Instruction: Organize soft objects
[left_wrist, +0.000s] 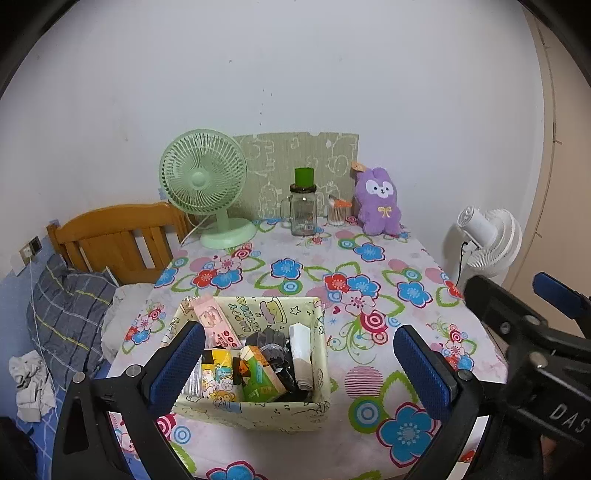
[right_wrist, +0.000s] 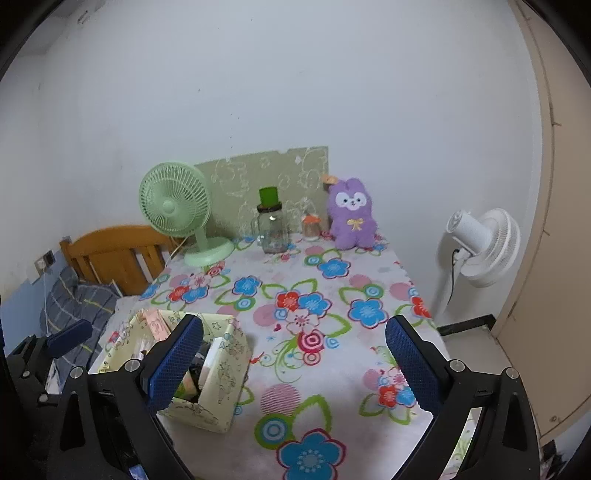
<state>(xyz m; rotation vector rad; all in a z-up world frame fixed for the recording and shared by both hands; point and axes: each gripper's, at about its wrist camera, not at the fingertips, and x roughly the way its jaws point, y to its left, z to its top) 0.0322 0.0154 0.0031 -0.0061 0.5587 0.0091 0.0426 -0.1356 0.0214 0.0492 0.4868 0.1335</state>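
Both grippers above near edge of desk (left_wrist: 424, 254), floral cloth over it. Left gripper (left_wrist: 299, 363): jaws spread wide, nothing between the pads; blue pads frame the storage box (left_wrist: 243, 411) from above without touching it. Right gripper (right_wrist: 293, 363): jaws spread wide, empty, over bare cloth just right of the box; also seen from the side at the right edge of the left wrist view. Box is cream fabric with cartoon print, on the near-left part of the desk, open top, packed: pink packet (left_wrist: 216, 321) leaning at the back-left, yellow cartoon packet (left_wrist: 216, 376) at the front-left, green carton (left_wrist: 260, 373) in the middle, dark bundle (left_wrist: 271, 345) behind it, white roll (left_wrist: 301, 354) upright against the right wall. Purple plush toy (left_wrist: 378, 203) sits upright at the far-right of the desk against the green patterned board (left_wrist: 295, 151), well apart from the box and from both grippers. Just left of the plush: small glass cup (left_wrist: 337, 212) with orange item on top, then glass jar (left_wrist: 303, 210) with green cap. Green desk fan (left_wrist: 207, 184) at far-left corner. White floor fan (left_wrist: 487, 240) off the right side of the desk. Bed with wooden headboard (left_wrist: 110, 236) and grey plaid pillow (left_wrist: 70, 310) on the left.
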